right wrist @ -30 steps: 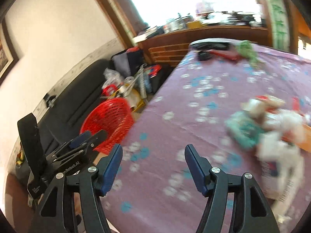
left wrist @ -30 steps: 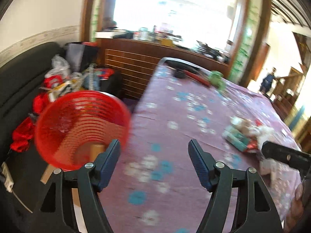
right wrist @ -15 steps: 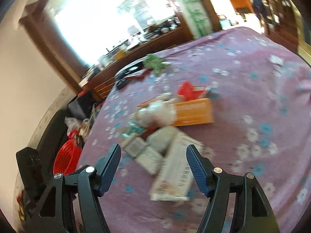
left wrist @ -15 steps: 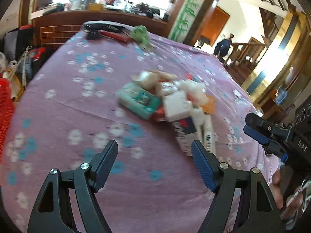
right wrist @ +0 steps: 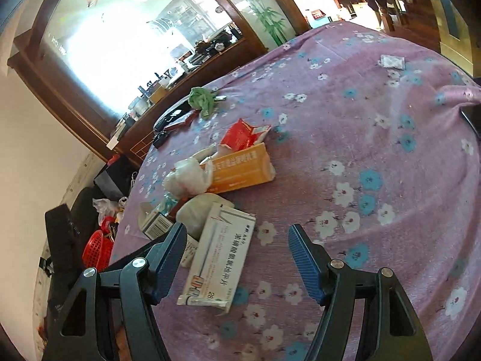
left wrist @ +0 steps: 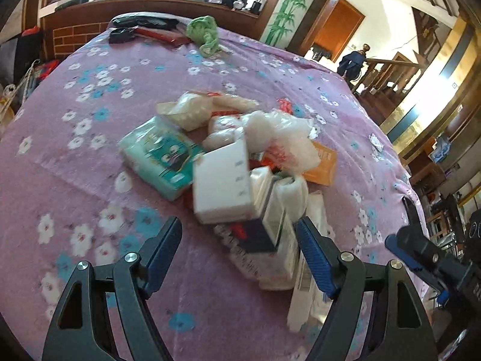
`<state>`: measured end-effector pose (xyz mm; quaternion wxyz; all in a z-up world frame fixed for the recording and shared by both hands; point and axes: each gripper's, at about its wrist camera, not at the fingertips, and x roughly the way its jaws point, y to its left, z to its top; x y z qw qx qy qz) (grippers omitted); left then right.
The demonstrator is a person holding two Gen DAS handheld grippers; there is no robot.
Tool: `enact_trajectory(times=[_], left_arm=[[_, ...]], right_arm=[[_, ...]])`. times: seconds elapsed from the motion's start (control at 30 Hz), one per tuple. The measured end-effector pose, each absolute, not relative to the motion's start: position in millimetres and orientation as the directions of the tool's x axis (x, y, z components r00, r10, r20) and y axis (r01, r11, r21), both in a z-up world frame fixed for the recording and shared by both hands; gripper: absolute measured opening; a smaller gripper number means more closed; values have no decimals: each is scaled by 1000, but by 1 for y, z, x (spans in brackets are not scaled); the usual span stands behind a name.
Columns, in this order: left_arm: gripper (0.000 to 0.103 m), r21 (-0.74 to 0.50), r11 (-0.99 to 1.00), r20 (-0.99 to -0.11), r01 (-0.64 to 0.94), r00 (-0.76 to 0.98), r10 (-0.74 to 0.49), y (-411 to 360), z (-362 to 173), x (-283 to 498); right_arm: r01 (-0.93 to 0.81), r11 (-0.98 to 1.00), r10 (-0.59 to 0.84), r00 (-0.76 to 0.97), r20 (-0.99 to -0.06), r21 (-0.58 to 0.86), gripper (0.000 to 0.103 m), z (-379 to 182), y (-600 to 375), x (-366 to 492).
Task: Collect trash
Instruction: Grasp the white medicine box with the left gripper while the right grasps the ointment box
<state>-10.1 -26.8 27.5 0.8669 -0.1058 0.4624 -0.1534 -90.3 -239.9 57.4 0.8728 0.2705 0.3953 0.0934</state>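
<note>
**Both grippers poised over the trash heap, nothing picked yet**

The table [right wrist: 390, 156], under its purple flowered cloth, carries the litter in one loose heap near the middle, so either hand can reach it without crossing the other. The red basket [right wrist: 97, 248] sits on the floor off the table's far-left side, low and open-topped, probably the place for what gets lifted. In the heap, the orange box [right wrist: 240, 170] lies flat at the far side with crumpled white plastic [right wrist: 188, 177] against it; the teal tissue pack [left wrist: 159, 153] lies on the left; a white box [left wrist: 222, 185] leans tilted on other packs; the long white carton [right wrist: 221, 255] lies flat nearest the right hand. The left gripper [left wrist: 239, 245] hovers above the heap's near edge; its jaws have just been closing a little, yet they are parted and the packs below are untouched. The right gripper [right wrist: 236, 254] is also spread and empty, with the carton's end in the gap, seemingly lined up as the first pick
</note>
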Motion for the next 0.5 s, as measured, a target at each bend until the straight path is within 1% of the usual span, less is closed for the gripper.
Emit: enact_trajectory(times=[0.03, 0.07, 0.13, 0.17, 0.23, 0.33, 0.4, 0.5], left_arm=[[60, -323, 930, -769, 175, 525, -366, -28, 27, -9], [49, -347, 919, -760, 189, 517, -393, -29, 26, -8], [41, -366, 907, -746, 206, 518, -419, -29, 27, -9], [33, -354, 911, -745, 212, 525, -412, -29, 28, -11], [33, -340, 913, -741, 224, 534, -407, -25, 30, -14], [33, -367, 901, -715, 233, 549, -433, -11, 38, -23], [33, -351, 906, -704, 236, 572, -421, -3, 45, -29], [33, -313, 921, -684, 232, 618, -388, 14, 54, -42]], right_arm=[[52, 837, 377, 668, -642, 545, 74, 56, -239, -90], [53, 838, 376, 664, -646, 543, 74, 55, -238, -90], [58, 842, 372, 657, -656, 536, 74, 52, -236, -88], [61, 844, 370, 653, -661, 533, 75, 50, -234, -87], [67, 846, 371, 637, -676, 528, 75, 45, -230, -84], [69, 851, 378, 608, -698, 521, 76, 37, -220, -78], [64, 855, 384, 590, -710, 515, 78, 32, -213, -74], [64, 864, 385, 554, -738, 499, 79, 23, -198, -65]])
